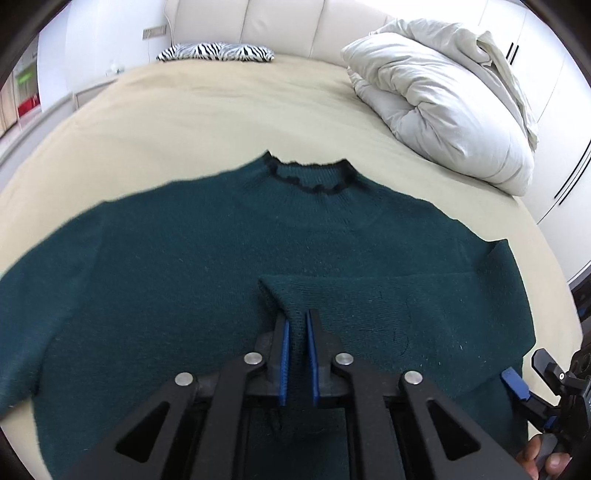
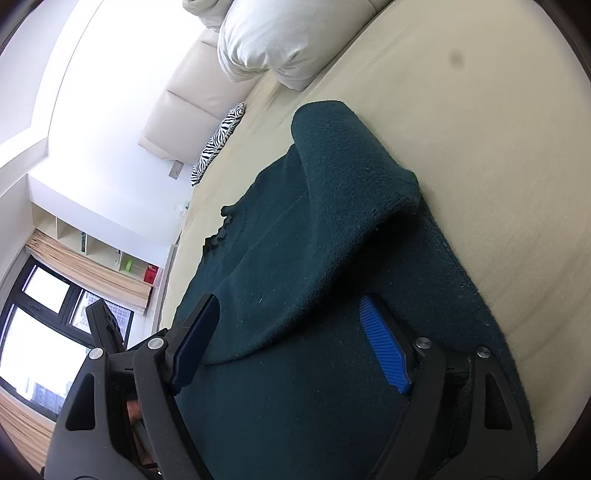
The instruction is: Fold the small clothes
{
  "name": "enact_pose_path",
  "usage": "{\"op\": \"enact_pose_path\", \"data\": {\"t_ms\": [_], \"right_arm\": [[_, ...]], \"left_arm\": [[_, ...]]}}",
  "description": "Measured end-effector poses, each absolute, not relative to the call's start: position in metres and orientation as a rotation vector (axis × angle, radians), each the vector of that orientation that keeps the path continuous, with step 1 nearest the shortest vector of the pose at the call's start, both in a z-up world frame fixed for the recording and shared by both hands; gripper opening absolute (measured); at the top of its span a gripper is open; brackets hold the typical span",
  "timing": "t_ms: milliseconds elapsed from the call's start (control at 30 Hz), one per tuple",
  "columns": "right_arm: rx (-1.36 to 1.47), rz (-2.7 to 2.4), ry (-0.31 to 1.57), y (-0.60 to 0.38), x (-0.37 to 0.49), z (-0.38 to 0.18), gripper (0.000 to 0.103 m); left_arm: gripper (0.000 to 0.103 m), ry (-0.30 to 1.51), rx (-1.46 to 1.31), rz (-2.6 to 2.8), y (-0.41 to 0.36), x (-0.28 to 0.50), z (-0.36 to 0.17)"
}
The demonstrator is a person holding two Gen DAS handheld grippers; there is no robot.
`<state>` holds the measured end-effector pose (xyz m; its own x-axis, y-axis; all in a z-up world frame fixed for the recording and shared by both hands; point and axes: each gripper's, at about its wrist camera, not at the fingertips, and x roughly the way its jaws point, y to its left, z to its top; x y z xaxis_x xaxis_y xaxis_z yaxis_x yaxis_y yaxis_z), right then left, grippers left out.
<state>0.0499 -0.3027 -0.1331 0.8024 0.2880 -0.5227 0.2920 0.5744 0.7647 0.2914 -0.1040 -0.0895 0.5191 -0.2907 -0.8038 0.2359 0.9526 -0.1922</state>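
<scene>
A dark green knitted sweater lies flat on a beige bed sheet, collar away from me. Its right sleeve is folded across the body. My left gripper is shut on the cuff end of that sleeve. My right gripper is open and empty, tilted, hovering over the sweater's right side near the folded sleeve. The right gripper also shows in the left wrist view at the sweater's lower right edge.
A bunched white duvet lies at the far right of the bed. A zebra-print pillow rests against the cream headboard. White wardrobe doors stand to the right. A window and shelves are on the left.
</scene>
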Motion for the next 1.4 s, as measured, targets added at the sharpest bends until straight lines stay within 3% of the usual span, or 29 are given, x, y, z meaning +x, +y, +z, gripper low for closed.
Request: {"op": "enact_pose_path", "data": {"t_ms": [233, 667, 700, 733, 767, 900, 1133, 1300, 1400], "right_arm": [[1.082, 0.013, 0.633, -0.314, 0.048, -0.133, 0.078], [1.281, -0.125, 0.492, -0.372, 0.066, -0.140, 0.078], [1.303, -0.148, 0.485, -0.379, 0.063, -0.148, 0.074], [1.336, -0.147, 0.508, -0.384, 0.063, -0.155, 0.065], [1.336, -0.139, 0.524, -0.385, 0.063, -0.153, 0.061], [1.243, -0.096, 0.582, -0.374, 0.070, -0.127, 0.065], [1.263, 0.018, 0.753, -0.334, 0.098, -0.136, 0.068], [1.266, -0.055, 0.660, -0.358, 0.100, -0.139, 0.066], [1.204, -0.065, 0.757, -0.361, 0.097, -0.134, 0.067]], "left_arm": [[0.008, 0.887, -0.156, -0.282, -0.073, 0.295, -0.072], [0.008, 0.900, -0.285, -0.202, -0.036, 0.303, -0.106], [0.008, 0.894, -0.284, -0.207, -0.037, 0.303, -0.106], [0.008, 0.889, -0.275, -0.209, -0.038, 0.303, -0.105], [0.008, 0.886, -0.270, -0.209, -0.038, 0.303, -0.104], [0.008, 0.875, -0.282, -0.218, -0.037, 0.303, -0.102], [0.008, 0.867, -0.287, -0.223, -0.037, 0.303, -0.102], [0.007, 0.821, -0.263, -0.222, -0.039, 0.302, -0.092], [0.007, 0.854, -0.277, -0.213, -0.036, 0.305, -0.107]]}}
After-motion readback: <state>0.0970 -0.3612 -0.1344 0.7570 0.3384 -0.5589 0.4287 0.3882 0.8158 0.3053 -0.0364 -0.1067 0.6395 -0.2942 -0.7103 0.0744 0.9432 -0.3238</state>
